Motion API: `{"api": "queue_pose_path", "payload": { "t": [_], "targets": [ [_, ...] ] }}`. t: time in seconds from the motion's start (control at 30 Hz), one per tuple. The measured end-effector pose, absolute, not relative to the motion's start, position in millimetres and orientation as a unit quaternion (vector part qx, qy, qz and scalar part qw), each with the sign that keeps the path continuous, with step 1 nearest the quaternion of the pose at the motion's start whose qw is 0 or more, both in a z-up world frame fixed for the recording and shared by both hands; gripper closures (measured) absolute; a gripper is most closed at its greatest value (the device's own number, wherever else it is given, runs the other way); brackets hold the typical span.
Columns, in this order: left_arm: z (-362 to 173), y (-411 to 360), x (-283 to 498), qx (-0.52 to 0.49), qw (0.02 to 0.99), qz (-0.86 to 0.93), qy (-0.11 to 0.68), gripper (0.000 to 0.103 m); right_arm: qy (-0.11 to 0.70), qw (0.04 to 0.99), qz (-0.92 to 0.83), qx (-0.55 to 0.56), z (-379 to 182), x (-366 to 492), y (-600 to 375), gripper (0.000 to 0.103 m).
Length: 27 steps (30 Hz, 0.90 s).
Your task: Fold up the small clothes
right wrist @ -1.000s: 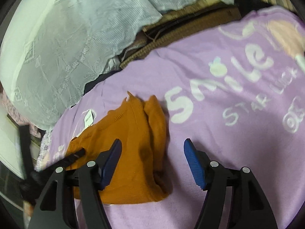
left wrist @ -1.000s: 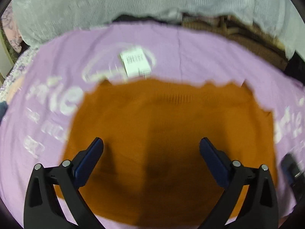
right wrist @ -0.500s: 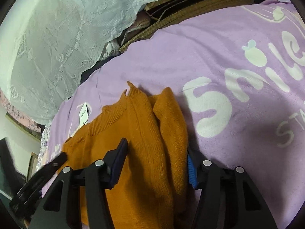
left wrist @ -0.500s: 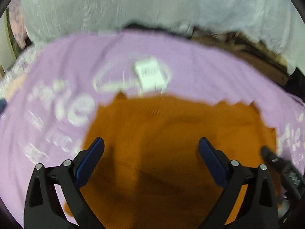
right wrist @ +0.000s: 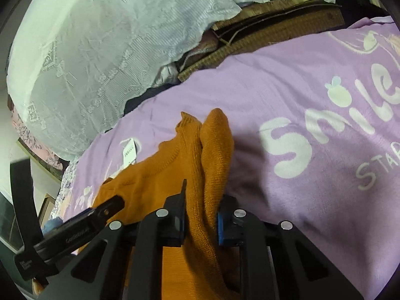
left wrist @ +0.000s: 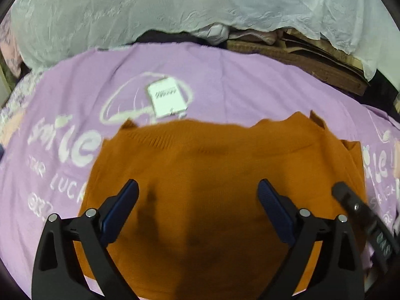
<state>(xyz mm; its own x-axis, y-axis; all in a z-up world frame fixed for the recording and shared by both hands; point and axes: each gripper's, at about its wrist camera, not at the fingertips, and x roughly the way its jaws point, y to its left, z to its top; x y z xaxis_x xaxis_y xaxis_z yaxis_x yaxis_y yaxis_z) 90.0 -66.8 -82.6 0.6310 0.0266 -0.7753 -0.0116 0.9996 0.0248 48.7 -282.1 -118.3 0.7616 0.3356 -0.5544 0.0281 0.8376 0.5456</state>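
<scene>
An orange knitted sweater point(left wrist: 212, 155) lies flat on a purple blanket point(left wrist: 250, 87), with a white tag point(left wrist: 167, 97) at its collar. My left gripper point(left wrist: 197, 187) hovers over the sweater's middle. Its jaws stand wide and are closing slightly, with nothing pinched between them. In the right wrist view the sweater's point(right wrist: 150, 182) right edge is bunched into a ridge. My right gripper point(right wrist: 202, 195) is closing on that ridge, and both pads press the fabric. In the left wrist view the right gripper's finger point(left wrist: 355, 207) shows at the sweater's right side.
A white lace cloth point(left wrist: 175, 7) is heaped along the blanket's far edge. Brown woven mats and cardboard point(left wrist: 300, 60) lie beside it at the back right. The blanket point(right wrist: 275, 87) with white lettering stretches out to the right of the sweater.
My right gripper moved forward over the sweater's right edge and its jaws closed from wide apart onto the bunched fabric. It also came further into the left wrist view.
</scene>
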Motion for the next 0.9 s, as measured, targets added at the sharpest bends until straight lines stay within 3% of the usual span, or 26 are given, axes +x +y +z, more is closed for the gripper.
{"api": "queue_pose_path", "payload": {
  "t": [0.2,0.43,0.57,0.9],
  "targets": [
    [-98,-94,119,0.011,0.881,0.008,0.473,0.012,0.325,0.894,0.106,0.289,-109,47,-284,0.085],
    [-104,-98,116,0.008,0.888,-0.003,0.46,0.013,0.324,0.894,0.117,0.287,-99,43,-271,0.085],
    [-95,-92,111,0.007,0.893,-0.009,0.451,0.02,0.317,0.906,0.112,0.258,-84,39,-253,0.086],
    [-76,-60,110,0.0,0.898,-0.003,0.441,0.025,0.317,0.913,0.113,0.231,-63,40,-215,0.086]
  ]
}}
